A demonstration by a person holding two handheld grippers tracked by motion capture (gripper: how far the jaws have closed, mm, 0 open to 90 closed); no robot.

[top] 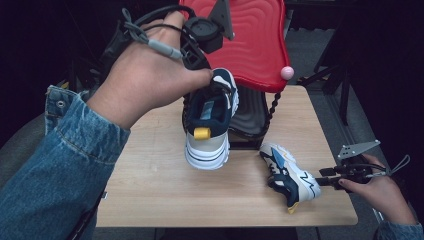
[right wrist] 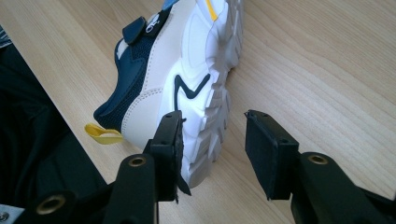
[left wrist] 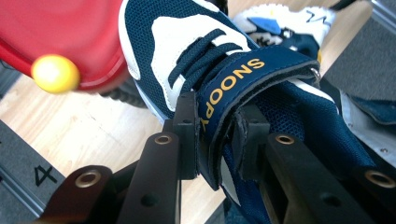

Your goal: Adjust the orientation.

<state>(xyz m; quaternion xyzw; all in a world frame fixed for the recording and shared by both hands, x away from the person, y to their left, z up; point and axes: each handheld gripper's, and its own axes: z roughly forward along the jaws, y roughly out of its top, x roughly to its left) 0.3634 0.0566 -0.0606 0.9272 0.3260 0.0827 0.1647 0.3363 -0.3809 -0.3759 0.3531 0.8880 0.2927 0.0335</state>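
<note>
A navy, white and cream sneaker (top: 209, 125) hangs heel-down over the middle of the table, heel toward me. My left gripper (top: 214, 81) holds it from above. In the left gripper view that gripper (left wrist: 217, 123) is shut on the shoe's navy strap (left wrist: 233, 79), which reads SNOOPY. The matching second sneaker (top: 290, 176) lies on its side near the table's front right corner. My right gripper (top: 322, 181) is level at its heel. In the right gripper view its jaws (right wrist: 215, 126) are open; the sneaker's (right wrist: 187, 70) sole reaches between them, and the right pad (right wrist: 264, 140) stands apart from it.
A red wavy-surfaced panel (top: 252, 40) with a pink ball (top: 286, 72) at its corner stands tilted over the back of the wooden table (top: 150, 185). A dark ribbed base (top: 250, 120) sits beneath it. The table's right edge is just behind my right hand.
</note>
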